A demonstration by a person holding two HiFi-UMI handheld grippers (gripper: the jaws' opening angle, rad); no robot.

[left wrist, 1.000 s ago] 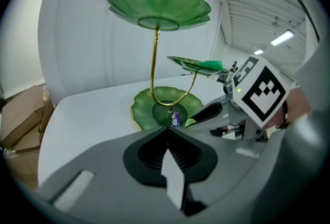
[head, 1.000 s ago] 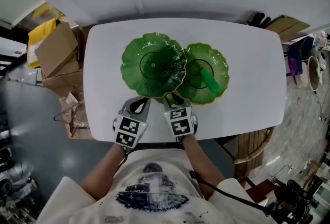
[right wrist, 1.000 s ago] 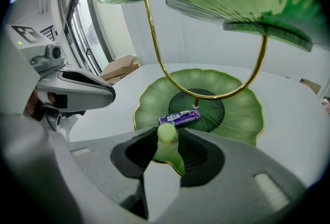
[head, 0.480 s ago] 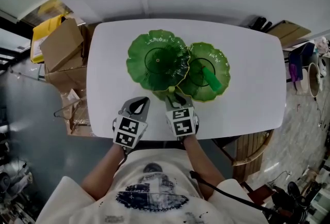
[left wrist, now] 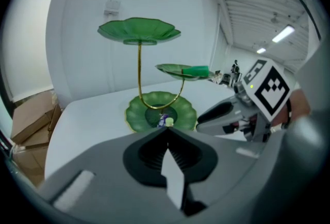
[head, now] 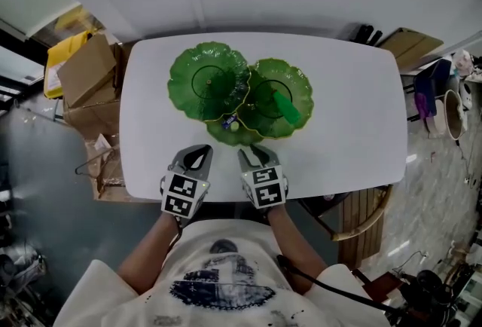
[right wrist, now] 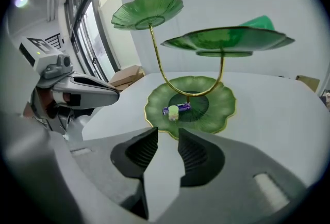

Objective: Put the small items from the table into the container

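A three-tier green leaf-shaped stand sits mid-table on the white table. On its bottom plate lie a purple wrapped item and a pale yellow-green piece, touching each other. A green object rests on the middle plate. My left gripper is shut with nothing in it, near the table's front edge. My right gripper hovers beside it, just short of the bottom plate; its jaws stand slightly apart, nothing between them. The left gripper view shows the items ahead of the shut tips.
Cardboard boxes and a yellow bag stand off the table's left side. A wooden stool is below the right front corner. Bags and a bucket sit on the floor at right.
Both grippers have drawn back from the stand toward the front edge. The right gripper has left the bottom plate, and the two small items now show on it.
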